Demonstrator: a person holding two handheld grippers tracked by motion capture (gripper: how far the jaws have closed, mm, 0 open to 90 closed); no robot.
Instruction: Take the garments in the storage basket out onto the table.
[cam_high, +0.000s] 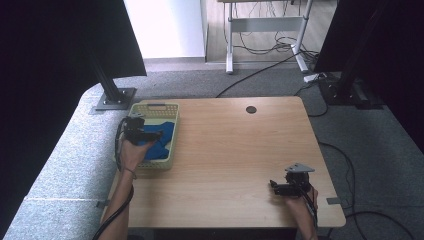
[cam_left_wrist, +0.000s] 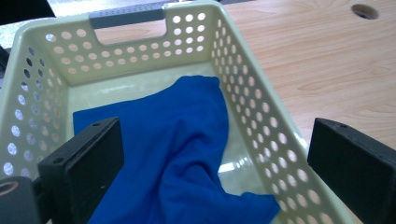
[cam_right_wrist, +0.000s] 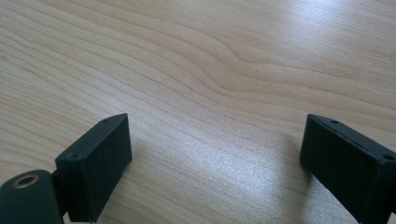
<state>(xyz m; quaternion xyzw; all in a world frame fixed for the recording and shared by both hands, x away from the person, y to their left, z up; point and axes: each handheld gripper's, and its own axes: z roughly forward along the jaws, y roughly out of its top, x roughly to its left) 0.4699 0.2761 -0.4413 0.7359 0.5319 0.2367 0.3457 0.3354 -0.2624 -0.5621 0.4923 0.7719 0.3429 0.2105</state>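
Blue cloth (cam_left_wrist: 177, 154) in cream basket (cam_left_wrist: 261, 116), lower edge cut off; left hand-held gripper (cam_left_wrist: 210, 172) spread wide above, right hand-held gripper (cam_right_wrist: 215, 168) likewise released.

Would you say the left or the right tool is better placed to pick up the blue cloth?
Left. The left tool hangs open over the blue cloth in the basket; the right tool is across the table.
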